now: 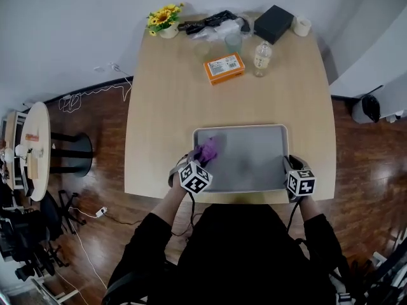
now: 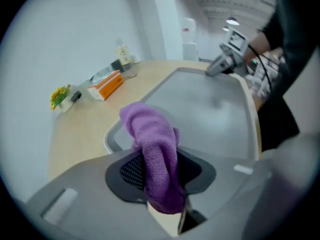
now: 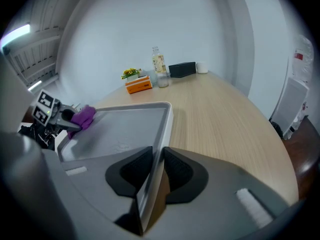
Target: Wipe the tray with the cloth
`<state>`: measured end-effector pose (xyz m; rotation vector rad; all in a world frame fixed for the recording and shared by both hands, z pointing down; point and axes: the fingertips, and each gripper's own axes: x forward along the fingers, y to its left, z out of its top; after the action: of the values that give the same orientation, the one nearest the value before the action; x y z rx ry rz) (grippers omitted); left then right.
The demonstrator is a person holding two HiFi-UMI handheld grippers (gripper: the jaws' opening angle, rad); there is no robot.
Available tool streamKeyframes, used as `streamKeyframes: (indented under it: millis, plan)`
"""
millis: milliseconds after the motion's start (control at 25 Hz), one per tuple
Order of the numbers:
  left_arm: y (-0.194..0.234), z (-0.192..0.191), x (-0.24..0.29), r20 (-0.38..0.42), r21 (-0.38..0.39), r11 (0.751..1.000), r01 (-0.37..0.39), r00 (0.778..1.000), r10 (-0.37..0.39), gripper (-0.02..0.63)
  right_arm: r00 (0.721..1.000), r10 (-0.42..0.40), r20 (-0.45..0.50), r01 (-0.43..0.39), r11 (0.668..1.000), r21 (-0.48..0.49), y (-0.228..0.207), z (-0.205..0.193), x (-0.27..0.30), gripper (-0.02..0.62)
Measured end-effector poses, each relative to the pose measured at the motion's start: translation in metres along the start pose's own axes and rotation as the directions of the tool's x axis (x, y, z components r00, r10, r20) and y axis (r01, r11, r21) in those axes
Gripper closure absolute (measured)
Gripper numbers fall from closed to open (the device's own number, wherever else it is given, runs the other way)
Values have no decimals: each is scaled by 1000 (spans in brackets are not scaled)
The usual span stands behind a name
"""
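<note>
A grey rectangular tray (image 1: 254,131) lies at the near edge of the wooden table. My left gripper (image 1: 201,162) is shut on a purple cloth (image 1: 206,150), which hangs over the tray's near left corner. In the left gripper view the cloth (image 2: 156,154) bunches up between the dark pads, above the tray (image 2: 235,129). My right gripper (image 1: 290,168) is shut on the tray's right rim. The right gripper view shows that rim (image 3: 159,149) running between the two pads, with the cloth (image 3: 84,116) far off to the left.
At the table's far end stand an orange box (image 1: 224,68), a small bottle (image 1: 261,58), a glass (image 1: 233,42), a flower pot (image 1: 165,20), a black box (image 1: 273,23) and black cables (image 1: 210,23). A round side table (image 1: 35,148) stands on the floor to the left.
</note>
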<state>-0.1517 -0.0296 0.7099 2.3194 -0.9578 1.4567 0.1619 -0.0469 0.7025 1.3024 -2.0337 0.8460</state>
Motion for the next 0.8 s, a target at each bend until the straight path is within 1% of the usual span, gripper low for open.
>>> streamKeyframes:
  millis: [40, 80, 120, 160, 200, 320, 400, 440, 520, 560, 600, 680, 720, 800]
  plan:
    - [18, 8, 5, 11, -94, 996, -8, 1000, 9, 494, 1000, -1, 1, 1, 1000, 1, 1, 0, 0, 520]
    - [33, 16, 10, 16, -172, 985, -13, 1000, 16, 492, 1000, -3, 2, 3, 1000, 3, 2, 0, 0, 520]
    - [45, 23, 14, 14, -221, 975, -20, 1000, 24, 492, 1000, -5, 3, 5, 1000, 5, 2, 0, 0, 520]
    - [53, 29, 17, 10, -243, 970, -25, 1000, 29, 492, 1000, -6, 3, 6, 1000, 6, 2, 1, 1, 520]
    - [57, 33, 19, 6, -247, 969, -27, 1000, 29, 492, 1000, -7, 4, 7, 1000, 8, 2, 1, 1, 520]
    - [54, 36, 21, 9, -221, 975, -21, 1000, 24, 492, 1000, -6, 6, 6, 1000, 12, 1, -1, 0, 522]
    - [50, 38, 22, 18, -190, 982, -7, 1000, 10, 492, 1000, -3, 8, 3, 1000, 12, 1, -1, 0, 520]
    - [46, 41, 23, 21, -164, 986, 12, 1000, -9, 492, 1000, -1, 9, 1, 1000, 11, 1, 0, 0, 522]
    - [28, 48, 22, 24, -76, 994, 74, 997, -72, 492, 1000, 3, 9, -3, 1000, 11, 1, 1, 0, 522]
    - [12, 50, 19, 23, -18, 993, 114, 993, -113, 492, 1000, 5, 10, -6, 1000, 11, 1, 1, 1, 522]
    - [-8, 49, 16, 23, 44, 987, 156, 987, -157, 492, 1000, 7, 11, -7, 1000, 12, 1, 1, 1, 522]
    - [-50, 43, 4, 31, 150, 961, 235, 970, -242, 492, 1000, 8, 14, -8, 1000, 15, 0, 0, 0, 520]
    - [-69, 37, -2, 36, 185, 946, 266, 960, -277, 492, 1000, 8, 17, -8, 1000, 17, 0, 1, -1, 520]
    - [-101, 26, -14, 47, 222, 921, 321, 940, -339, 492, 1000, 9, 23, -9, 1000, 21, 0, 1, -1, 520]
